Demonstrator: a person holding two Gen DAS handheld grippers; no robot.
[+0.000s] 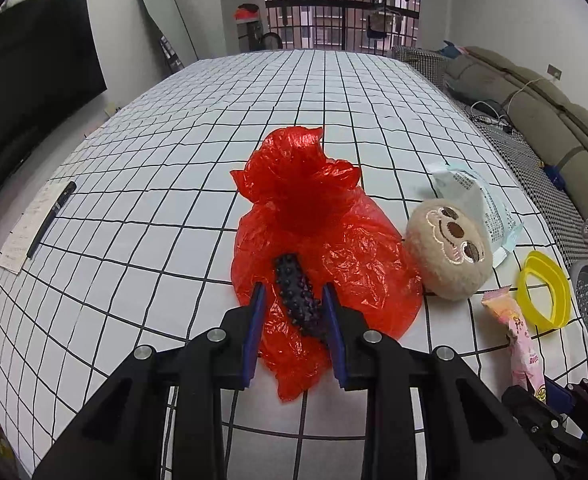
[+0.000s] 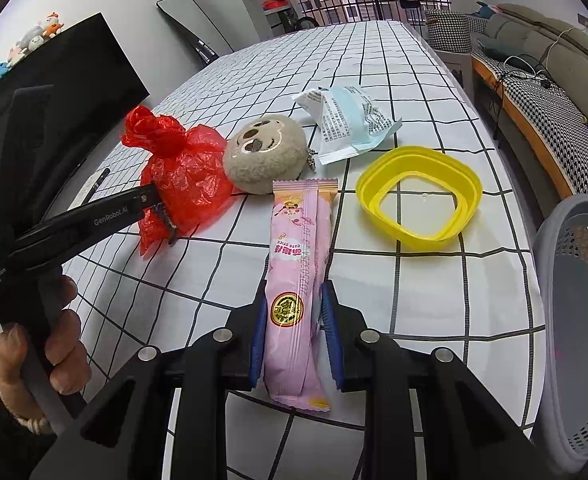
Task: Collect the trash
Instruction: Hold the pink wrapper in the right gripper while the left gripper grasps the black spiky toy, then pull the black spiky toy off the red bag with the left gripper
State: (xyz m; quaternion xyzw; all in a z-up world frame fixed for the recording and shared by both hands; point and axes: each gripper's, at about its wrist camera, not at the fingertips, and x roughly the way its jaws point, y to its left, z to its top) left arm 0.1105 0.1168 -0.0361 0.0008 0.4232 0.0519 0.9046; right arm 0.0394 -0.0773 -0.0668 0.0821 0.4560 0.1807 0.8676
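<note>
The right gripper (image 2: 292,312) pinches the pink snack wrapper (image 2: 298,264) near the table's (image 2: 373,60) right edge. Further left, the left gripper (image 1: 294,300) pinches the crumpled red plastic bag (image 1: 333,248) beside a plush toy (image 1: 447,252).

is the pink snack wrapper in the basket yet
Not yet: the pink snack wrapper sits between the right gripper fingers, over the table, beside the basket.
</note>
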